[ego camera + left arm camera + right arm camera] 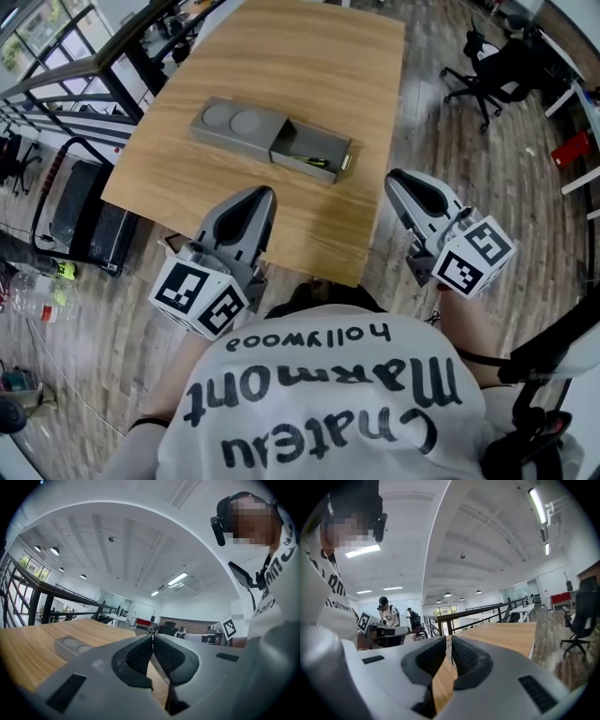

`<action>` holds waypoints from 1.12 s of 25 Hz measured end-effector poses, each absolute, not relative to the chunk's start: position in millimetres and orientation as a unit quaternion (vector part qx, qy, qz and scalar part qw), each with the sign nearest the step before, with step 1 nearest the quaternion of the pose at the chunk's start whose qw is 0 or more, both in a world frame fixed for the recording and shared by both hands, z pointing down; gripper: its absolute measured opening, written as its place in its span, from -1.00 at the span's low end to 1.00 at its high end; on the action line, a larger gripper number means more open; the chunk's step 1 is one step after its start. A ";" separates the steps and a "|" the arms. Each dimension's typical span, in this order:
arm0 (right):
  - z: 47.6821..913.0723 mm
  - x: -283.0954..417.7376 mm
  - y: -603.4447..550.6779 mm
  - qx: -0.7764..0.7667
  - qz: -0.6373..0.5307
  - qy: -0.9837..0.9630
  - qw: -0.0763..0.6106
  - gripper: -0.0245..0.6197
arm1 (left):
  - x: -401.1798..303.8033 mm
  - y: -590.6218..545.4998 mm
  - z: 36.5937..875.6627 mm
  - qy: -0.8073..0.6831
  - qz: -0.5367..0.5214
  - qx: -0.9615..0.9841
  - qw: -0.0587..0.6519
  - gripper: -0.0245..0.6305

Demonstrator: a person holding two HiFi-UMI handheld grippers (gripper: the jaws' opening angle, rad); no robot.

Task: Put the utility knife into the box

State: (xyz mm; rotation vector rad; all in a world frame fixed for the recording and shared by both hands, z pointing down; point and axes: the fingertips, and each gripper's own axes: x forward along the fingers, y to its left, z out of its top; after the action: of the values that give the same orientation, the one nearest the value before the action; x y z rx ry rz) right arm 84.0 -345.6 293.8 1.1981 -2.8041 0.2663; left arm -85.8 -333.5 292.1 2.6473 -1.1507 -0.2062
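A long grey box (239, 127) lies on the wooden table (309, 66); its left part has two round recesses, and its right end is an open compartment. The utility knife (317, 161), dark with a yellow-green streak, lies inside that compartment. My left gripper (259, 197) hovers over the table's near edge, short of the box, shut and empty. My right gripper (397, 180) hangs just off the table's right edge, also shut and empty. In the left gripper view the jaws (152, 637) meet, with the box (70, 645) low at the left. In the right gripper view the right gripper (448, 639) is pressed shut.
A black office chair (487, 70) stands on the wood floor at the far right, with a red object (572, 148) beyond it. A dark machine (70, 202) and a railing lie left of the table. Two people (386, 613) stand in the background of the right gripper view.
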 end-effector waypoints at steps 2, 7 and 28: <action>295.1 83.6 -344.6 0.391 0.088 -0.915 0.039 -0.79 | -81.7 -330.4 291.9 -0.387 -0.073 0.911 0.122 -0.89; 296.0 85.4 -337.8 0.389 0.089 -0.916 0.040 -0.80 | -82.7 -326.0 290.0 -0.393 -0.075 0.909 0.117 -0.89; 311.4 87.9 -328.4 0.382 0.107 -0.916 0.064 -0.87 | -81.4 -315.2 292.2 -0.402 -0.071 0.905 0.120 -0.89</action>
State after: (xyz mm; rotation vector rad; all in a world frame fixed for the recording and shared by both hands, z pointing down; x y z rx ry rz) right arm 87.9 -328.4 311.4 1.1542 -2.7640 0.3238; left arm -81.4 -315.2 292.2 2.6431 -1.1751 -0.2087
